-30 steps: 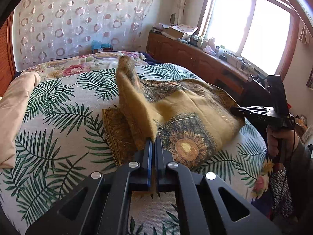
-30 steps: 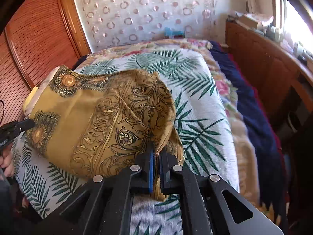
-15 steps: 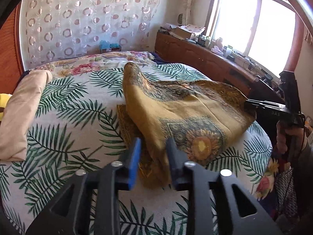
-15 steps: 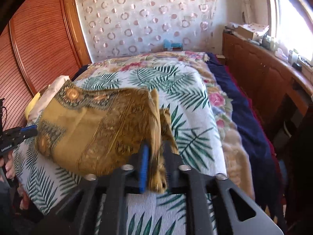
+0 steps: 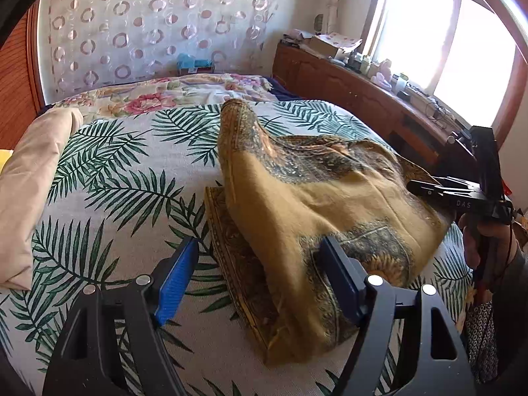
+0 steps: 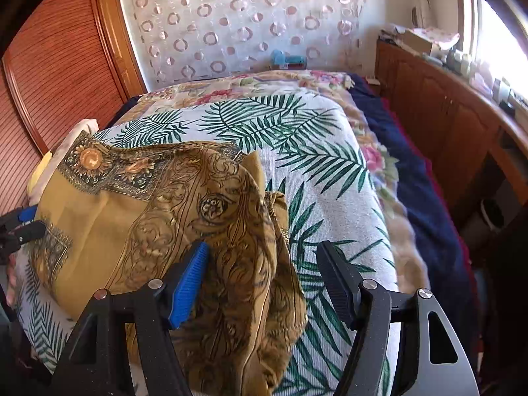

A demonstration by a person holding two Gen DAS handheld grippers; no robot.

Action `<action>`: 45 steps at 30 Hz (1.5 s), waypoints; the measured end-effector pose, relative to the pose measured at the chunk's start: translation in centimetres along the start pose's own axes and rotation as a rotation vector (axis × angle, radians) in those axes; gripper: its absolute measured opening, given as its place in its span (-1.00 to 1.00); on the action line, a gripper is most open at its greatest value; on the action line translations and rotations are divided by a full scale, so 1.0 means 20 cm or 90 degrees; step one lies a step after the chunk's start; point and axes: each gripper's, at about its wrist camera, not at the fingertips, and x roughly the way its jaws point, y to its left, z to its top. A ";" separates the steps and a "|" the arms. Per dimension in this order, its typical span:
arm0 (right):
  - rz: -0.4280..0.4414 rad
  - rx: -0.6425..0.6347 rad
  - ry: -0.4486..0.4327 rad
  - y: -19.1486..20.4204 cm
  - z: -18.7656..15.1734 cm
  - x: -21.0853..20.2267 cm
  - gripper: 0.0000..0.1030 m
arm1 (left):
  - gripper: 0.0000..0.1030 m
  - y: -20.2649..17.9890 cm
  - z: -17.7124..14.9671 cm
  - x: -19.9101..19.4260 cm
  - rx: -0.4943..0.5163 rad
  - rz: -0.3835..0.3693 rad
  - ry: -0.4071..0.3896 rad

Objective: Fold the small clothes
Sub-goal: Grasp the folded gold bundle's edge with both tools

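A mustard-yellow patterned cloth [image 5: 316, 198] lies loosely doubled over on the palm-leaf bedspread [image 5: 109, 198]. My left gripper [image 5: 260, 270] hovers at its near corner, jaws opening, with the cloth's edge lying between the fingers untouched by the pads. In the right wrist view the same cloth [image 6: 138, 217] sags under my right gripper [image 6: 264, 274], whose jaws are also opening; a fold lies between them, free of the pads. The right gripper [image 5: 439, 188] shows at the cloth's far edge in the left wrist view, and the left gripper [image 6: 23, 224] peeks in at the left edge of the right wrist view.
A beige pillow [image 5: 29, 178] lies along the bed's left side. A wooden cabinet [image 5: 356, 89] with clutter runs under the window on the right. A dark blue blanket [image 6: 415, 178] hangs along the bed's right side. A wooden wardrobe [image 6: 56, 66] stands to the left.
Both grippers went from shut on the cloth's corners to wide apart, letting the cloth go. The raised cloth dropped and settled onto the bed.
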 end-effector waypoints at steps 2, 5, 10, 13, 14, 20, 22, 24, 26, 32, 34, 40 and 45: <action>0.007 0.008 0.013 -0.01 0.00 0.02 0.35 | 0.48 0.01 0.00 0.01 -0.005 0.027 -0.008; 0.008 0.009 0.017 -0.01 0.00 0.02 0.35 | 0.48 0.04 0.00 0.01 -0.016 0.032 -0.010; 0.007 -0.002 0.007 0.01 -0.01 0.00 0.28 | 0.48 0.05 0.00 0.05 -0.022 0.031 0.002; 0.015 -0.009 0.002 0.01 -0.01 0.00 0.16 | 0.48 0.06 0.00 0.07 -0.025 0.028 0.007; 0.016 -0.015 0.001 0.01 -0.02 0.00 0.09 | 0.48 0.06 0.00 0.08 -0.026 0.025 0.010; 0.021 -0.026 0.001 0.01 -0.03 0.00 -0.06 | 0.48 0.08 -0.01 0.10 -0.061 -0.012 0.025; 0.021 -0.027 0.000 0.02 -0.03 0.00 -0.08 | 0.48 0.09 -0.01 0.11 -0.065 -0.021 0.027; 0.018 -0.028 0.001 0.02 -0.03 0.01 -0.08 | 0.41 0.10 -0.01 0.12 -0.077 -0.039 0.030; 0.015 -0.030 0.001 0.02 -0.03 0.01 -0.09 | 0.30 0.10 -0.01 0.12 -0.080 -0.048 0.027; 0.010 -0.034 0.002 0.04 -0.03 0.01 -0.09 | 0.11 0.06 0.00 0.13 -0.073 -0.054 0.034; 0.009 -0.035 0.002 0.04 -0.03 0.01 -0.09 | 0.06 0.06 0.00 0.13 -0.071 -0.056 0.033; 0.011 -0.033 0.002 0.04 -0.03 0.01 -0.09 | 0.00 0.06 -0.01 0.12 -0.073 -0.064 0.025; 0.014 -0.035 0.002 0.04 -0.03 0.01 -0.25 | -0.40 0.03 -0.01 0.10 -0.055 -0.078 0.020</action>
